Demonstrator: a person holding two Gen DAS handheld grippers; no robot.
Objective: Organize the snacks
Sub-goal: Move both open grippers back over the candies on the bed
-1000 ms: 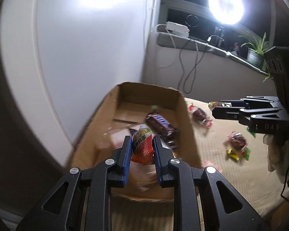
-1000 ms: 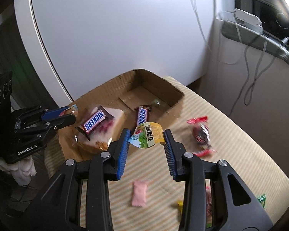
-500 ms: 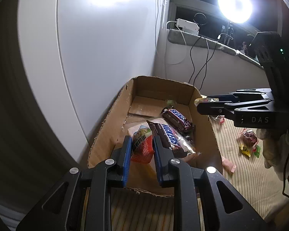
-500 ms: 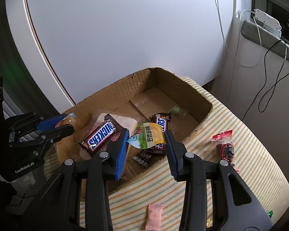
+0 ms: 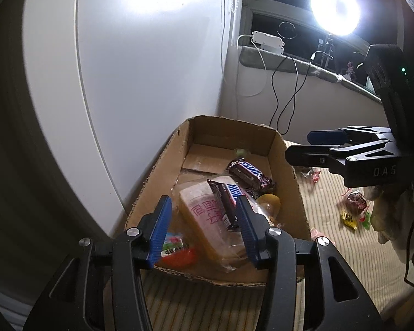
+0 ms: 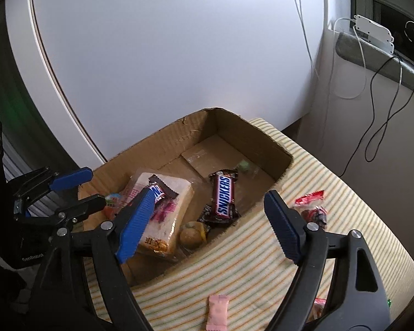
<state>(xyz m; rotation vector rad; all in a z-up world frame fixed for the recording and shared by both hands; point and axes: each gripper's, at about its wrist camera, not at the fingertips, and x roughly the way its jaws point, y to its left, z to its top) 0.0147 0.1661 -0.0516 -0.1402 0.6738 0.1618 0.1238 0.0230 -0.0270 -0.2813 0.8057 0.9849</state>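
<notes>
We are putting snacks into the cardboard box (image 6: 276,149). Both grippers are hovering over it with nothing in them. The left gripper (image 5: 202,227) has its jaws spread wide and empty. The right gripper (image 6: 207,220) has its jaws spread even wider, also empty.

Inside the box, a Snickers bar (image 6: 223,194) is lying near the middle, and its white word "SNICKERS" is easy to read. A second Snickers bar (image 5: 225,201) is resting on top of a wrapped bread slice (image 6: 162,209) that has pink writing we cannot read. A small red and green packet (image 5: 174,248) is sitting in the box's near corner.

More sweets are waiting outside the box on the striped table (image 6: 345,220): a pink candy (image 6: 218,310) and a red wrapped candy (image 6: 312,207). We think the next move is for one gripper to reach out of the box, close on a candy, and carry it back.
</notes>
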